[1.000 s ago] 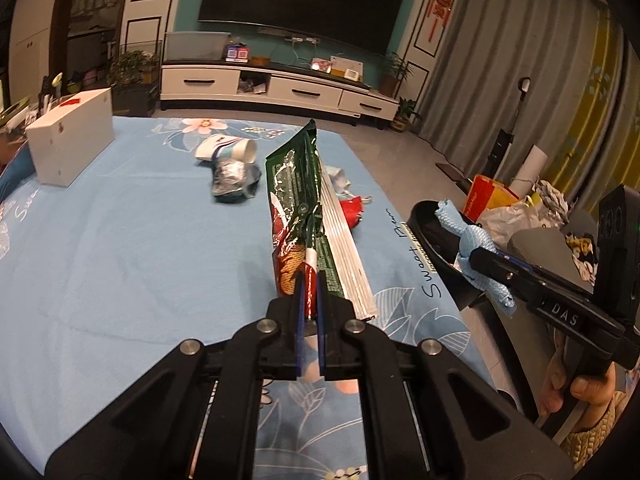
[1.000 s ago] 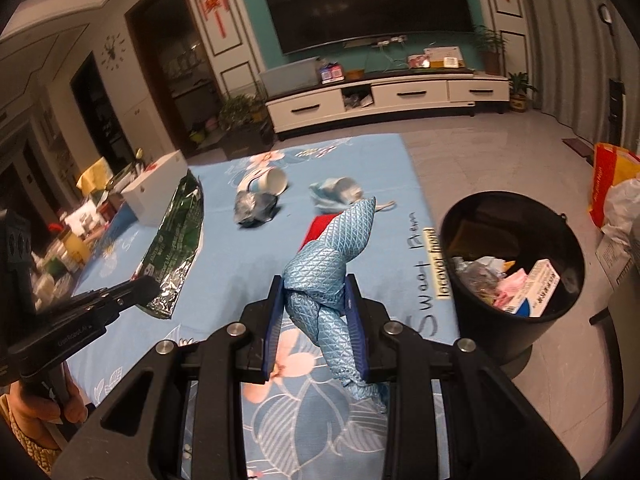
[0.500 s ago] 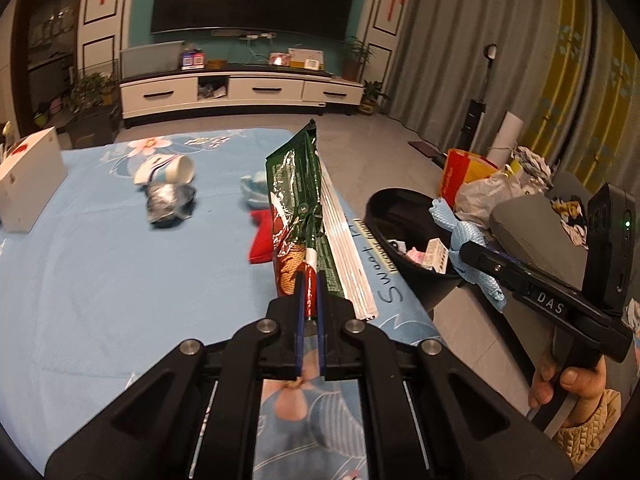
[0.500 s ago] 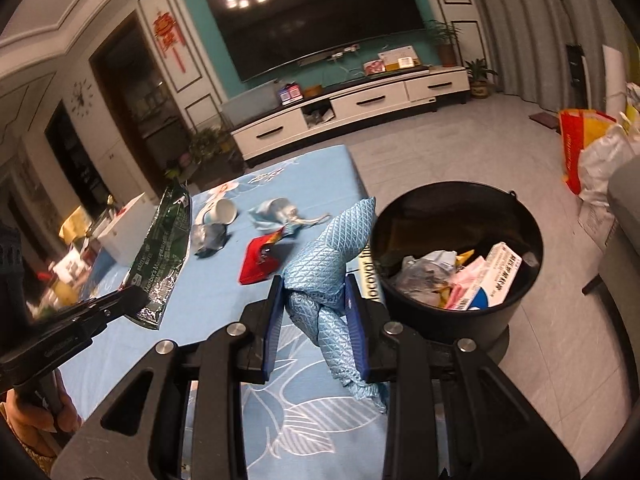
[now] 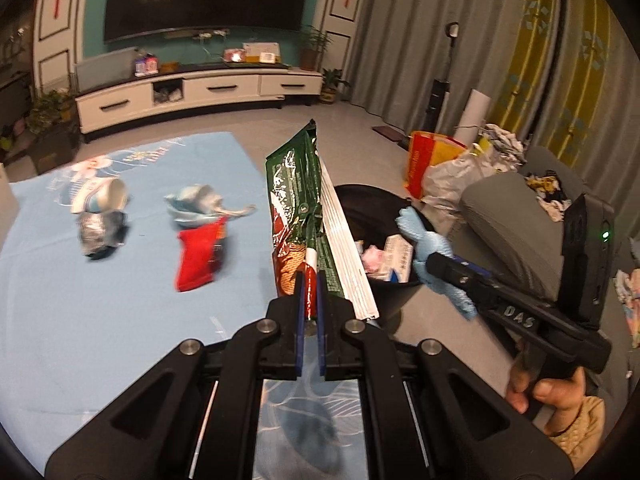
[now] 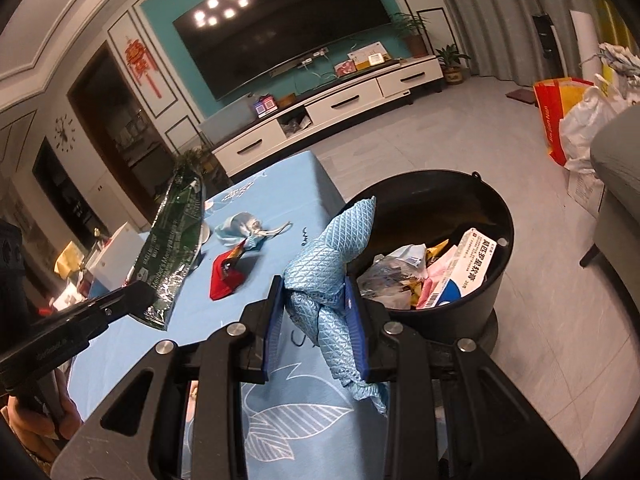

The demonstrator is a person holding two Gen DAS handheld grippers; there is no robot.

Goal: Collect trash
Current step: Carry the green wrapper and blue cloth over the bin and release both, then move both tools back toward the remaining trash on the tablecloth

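Left tongs grip green wrapper (right: blue cloth)

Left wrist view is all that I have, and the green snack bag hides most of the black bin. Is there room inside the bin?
Observer: Yes. The right wrist view shows the whole black bin; the trash lies low in it and the far inner wall is bare.
Operator: Does the right gripper hold the blue cloth well? I see it only from the side.
Observer: The right gripper is shut on the blue cloth. Both pads press its middle, one end stands up and the other hangs down.
Operator: What lies on top in the bin?
Observer: A white box with a barcode, at the right side.
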